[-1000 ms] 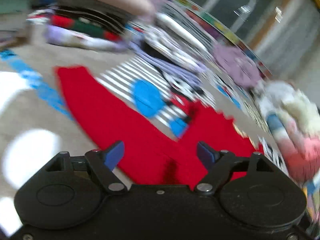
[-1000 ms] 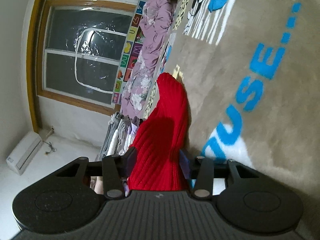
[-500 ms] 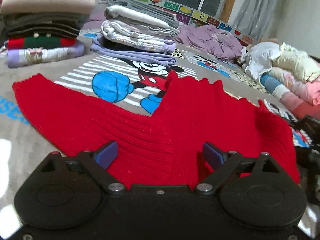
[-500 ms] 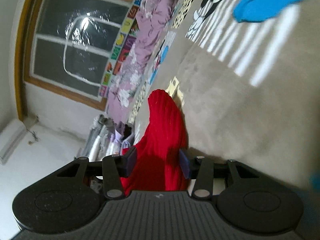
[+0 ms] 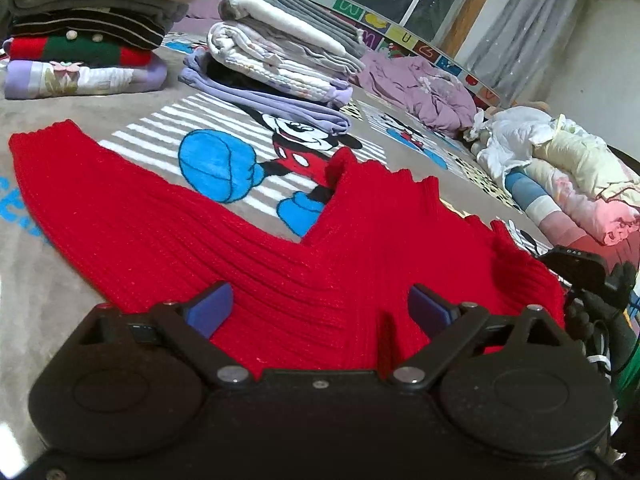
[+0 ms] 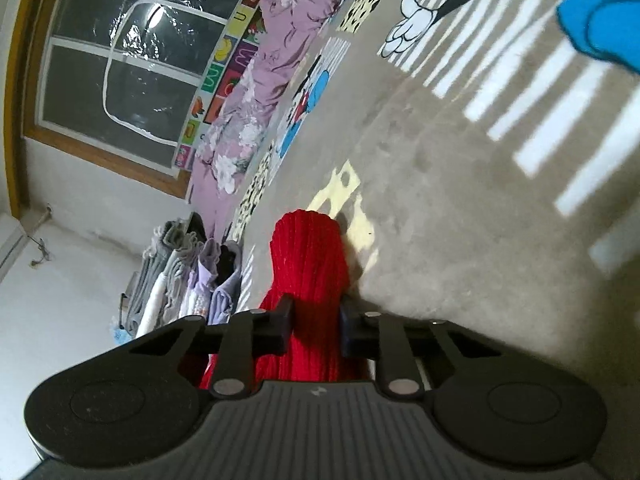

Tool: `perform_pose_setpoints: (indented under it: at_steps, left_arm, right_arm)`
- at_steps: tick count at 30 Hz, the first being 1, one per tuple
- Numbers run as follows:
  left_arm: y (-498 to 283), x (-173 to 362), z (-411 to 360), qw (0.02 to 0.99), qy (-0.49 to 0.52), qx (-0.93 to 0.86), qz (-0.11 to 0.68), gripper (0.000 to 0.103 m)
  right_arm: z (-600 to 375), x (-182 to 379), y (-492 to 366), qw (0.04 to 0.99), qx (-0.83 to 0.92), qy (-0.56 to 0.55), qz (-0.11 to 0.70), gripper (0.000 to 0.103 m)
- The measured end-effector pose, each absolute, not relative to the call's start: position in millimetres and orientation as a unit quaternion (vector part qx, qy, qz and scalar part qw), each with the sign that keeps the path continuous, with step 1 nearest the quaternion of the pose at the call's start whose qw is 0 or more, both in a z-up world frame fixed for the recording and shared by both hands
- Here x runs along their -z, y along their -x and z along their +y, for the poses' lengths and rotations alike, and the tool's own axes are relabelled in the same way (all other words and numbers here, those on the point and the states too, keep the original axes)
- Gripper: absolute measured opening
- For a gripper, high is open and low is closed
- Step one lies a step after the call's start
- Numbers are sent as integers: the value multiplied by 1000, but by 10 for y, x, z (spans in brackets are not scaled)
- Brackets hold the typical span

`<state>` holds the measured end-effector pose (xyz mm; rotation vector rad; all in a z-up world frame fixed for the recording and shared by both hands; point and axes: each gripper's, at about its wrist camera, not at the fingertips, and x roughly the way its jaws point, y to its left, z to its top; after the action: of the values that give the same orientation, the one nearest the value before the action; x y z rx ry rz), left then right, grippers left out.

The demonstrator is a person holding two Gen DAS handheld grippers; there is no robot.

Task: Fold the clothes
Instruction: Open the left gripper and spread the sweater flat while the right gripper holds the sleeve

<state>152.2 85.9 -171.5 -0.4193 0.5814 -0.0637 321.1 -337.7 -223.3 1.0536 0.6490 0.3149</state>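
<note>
Red sweater spread on blanket. Left gripper opening, pads clear of knit. Right gripper closing, clamped on sleeve.

You are in a home, a bedroom or playroom by the look of it. A beige cartoon-mouse carpet covers the floor, and an alphabet play mat edges it below a wood-framed window. Stacks of folded clothes and folded bedding sit on the carpet, with a crumpled purple quilt near the wall.
</note>
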Motion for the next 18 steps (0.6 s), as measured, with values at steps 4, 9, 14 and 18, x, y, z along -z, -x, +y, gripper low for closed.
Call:
perform_pose_setpoints:
  at_steps: [4,9,14,18]
  left_arm:
    - [-1521,1710,873,935,208,32,287,95]
    - [-1512,1688,928,928,228,34,292,95]
    - [-1468,1668,987,920,255,32,296,95]
    - [-1413,1652,994,919,257,29,296,95]
  right_arm:
    - [-3377,2051,-3009,834,-110,-464,278,19]
    - [-3533,1707,-2623,871,-61,-420,246,19]
    - [-3835,1428,-2180,890,-17,-401,217,18]
    - [-4002,1326,-1878,897,15,-391,207,18]
